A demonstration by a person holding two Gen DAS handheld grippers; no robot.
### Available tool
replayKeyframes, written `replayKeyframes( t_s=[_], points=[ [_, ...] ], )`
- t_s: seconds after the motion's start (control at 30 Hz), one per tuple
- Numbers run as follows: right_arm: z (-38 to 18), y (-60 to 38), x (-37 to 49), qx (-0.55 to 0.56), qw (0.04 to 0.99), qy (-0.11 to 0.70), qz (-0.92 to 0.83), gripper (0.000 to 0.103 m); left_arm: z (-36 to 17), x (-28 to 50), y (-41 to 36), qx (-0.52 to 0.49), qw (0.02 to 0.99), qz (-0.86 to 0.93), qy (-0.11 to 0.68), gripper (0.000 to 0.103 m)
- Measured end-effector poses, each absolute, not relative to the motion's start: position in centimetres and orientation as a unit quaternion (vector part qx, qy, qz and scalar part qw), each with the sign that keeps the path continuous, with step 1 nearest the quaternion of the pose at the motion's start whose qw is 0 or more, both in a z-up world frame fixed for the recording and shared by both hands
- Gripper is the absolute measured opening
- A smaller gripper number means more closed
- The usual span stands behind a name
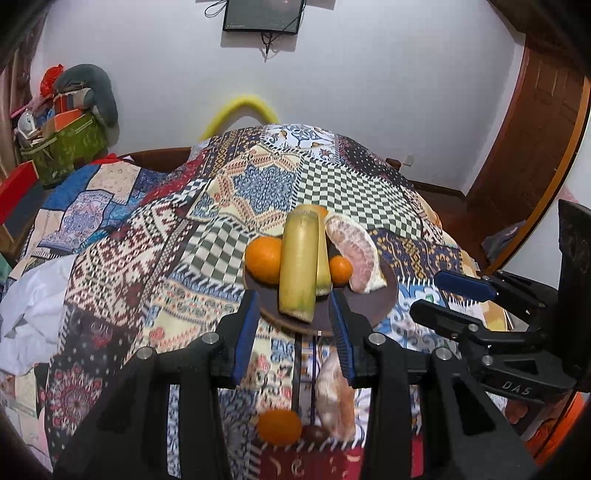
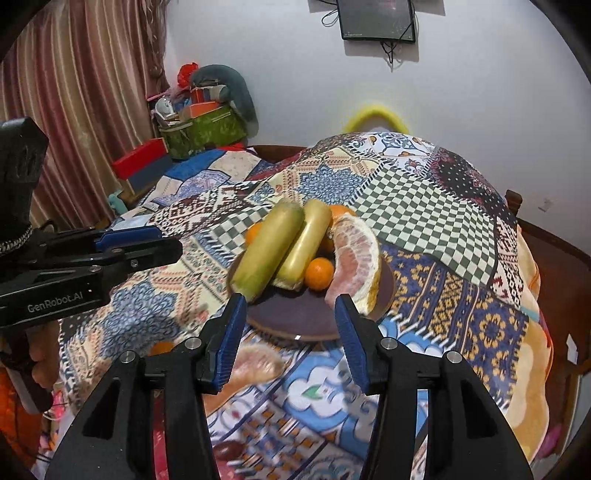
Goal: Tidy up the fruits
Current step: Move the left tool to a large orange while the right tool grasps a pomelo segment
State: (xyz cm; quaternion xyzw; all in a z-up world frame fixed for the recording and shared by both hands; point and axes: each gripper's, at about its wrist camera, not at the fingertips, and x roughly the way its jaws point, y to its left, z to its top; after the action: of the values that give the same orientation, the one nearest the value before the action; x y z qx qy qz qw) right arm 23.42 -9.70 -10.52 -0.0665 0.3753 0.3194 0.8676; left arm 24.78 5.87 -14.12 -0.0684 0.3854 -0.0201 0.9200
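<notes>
A: Fruits sit piled on a dark round plate (image 1: 373, 306), just ahead of both sets of tongs.
B: Which ones?
A: Two long yellow-green cane-like sticks (image 1: 298, 262), smooth and cylindrical. Round oranges (image 1: 263, 258) with glossy peel, one on each side of the sticks. A peeled pomelo wedge (image 1: 354, 254), pale pink, pithy, crescent-shaped.
B: Left tongs?
A: Left gripper (image 1: 293, 332): blue ribbed pads parted, nothing between them, tips at the plate's near rim.
B: Right?
A: Right gripper (image 2: 291, 332): pads apart too, gap empty, plate edge straight ahead. No grip on either side.
B: Anything loose?
A: Below the left tongs, another orange (image 1: 279, 426), a small dark brown fruit (image 1: 314, 434) and a second pomelo piece (image 1: 334, 398) lie on the cloth, off the plate.
B: Surface?
A: Patchwork-print cloth (image 1: 147, 258), checks and tile patterns, draped over a mound.
B: Room?
A: White wall, dark screen (image 2: 376, 18) with dangling cables, pink striped curtain (image 2: 85, 92), green bin (image 2: 203, 133) of clutter, wooden door frame (image 1: 535, 147).
</notes>
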Motion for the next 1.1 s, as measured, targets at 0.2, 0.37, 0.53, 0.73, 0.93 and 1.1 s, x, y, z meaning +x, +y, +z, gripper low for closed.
replayKeyframes(
  t_s=[0.2,0.37,0.53,0.73,0.93,1.1],
  points=[
    [-11.0,-9.8,21.4,-0.066,0.864,0.384,0.319,0.047,-15.3,22.5,5.7,-0.065,0.913,-0.019,0.401,0.038],
    [-11.7,-9.6,20.0,-0.072,0.86,0.392,0.318,0.048,-16.9,21.0,5.3,-0.063,0.905,-0.023,0.421,0.038],
    [-12.5,-9.6,18.9,-0.071,0.855,0.402,0.32,0.048,-19.0,20.1,5.1,-0.064,0.893,-0.023,0.444,0.038],
    [-13.6,-9.4,18.6,-0.071,0.848,0.417,0.318,0.048,-21.3,19.9,5.2,-0.071,0.88,-0.018,0.47,0.038],
    [-14.3,-8.9,18.8,-0.073,0.844,0.427,0.317,0.049,-21.9,19.9,5.3,-0.066,0.882,-0.014,0.466,0.038],
    [-14.8,-8.1,18.8,-0.077,0.84,0.432,0.32,0.057,-22.2,20.1,5.6,-0.063,0.885,-0.008,0.461,0.038]
  ],
)
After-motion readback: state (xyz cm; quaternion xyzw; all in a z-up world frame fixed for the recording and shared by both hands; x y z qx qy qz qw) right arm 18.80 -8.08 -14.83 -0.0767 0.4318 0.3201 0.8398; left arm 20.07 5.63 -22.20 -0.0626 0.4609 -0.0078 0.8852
